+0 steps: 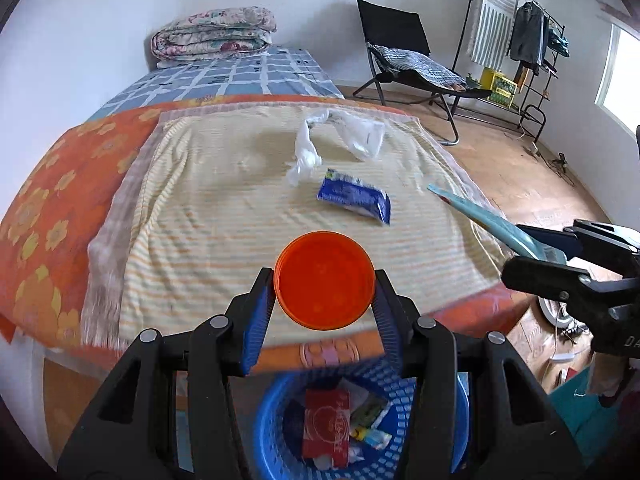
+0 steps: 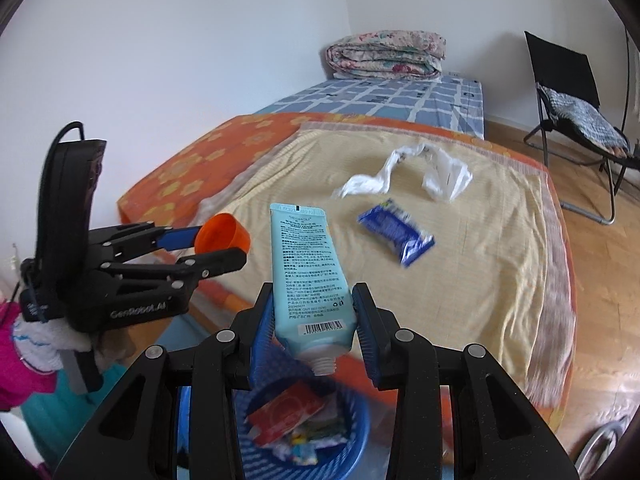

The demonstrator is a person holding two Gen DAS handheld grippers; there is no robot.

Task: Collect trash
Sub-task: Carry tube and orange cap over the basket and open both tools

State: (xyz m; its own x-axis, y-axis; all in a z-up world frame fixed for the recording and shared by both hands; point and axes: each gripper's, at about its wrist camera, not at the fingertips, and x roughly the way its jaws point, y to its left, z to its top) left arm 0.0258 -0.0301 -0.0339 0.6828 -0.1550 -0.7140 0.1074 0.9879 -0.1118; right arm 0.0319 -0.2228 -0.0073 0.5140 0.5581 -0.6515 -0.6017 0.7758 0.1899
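My left gripper is shut on an orange plastic cup, held above the blue trash basket at the foot of the bed. It also shows in the right wrist view. My right gripper is shut on a light blue tube, cap end down, over the same basket. The tube shows in the left wrist view. A blue wrapper and a crumpled white plastic bag lie on the yellow striped blanket.
The basket holds a red packet and several wrappers. The bed carries an orange flowered cover and a folded quilt at the far end. A black folding chair and a clothes rack stand on the wooden floor to the right.
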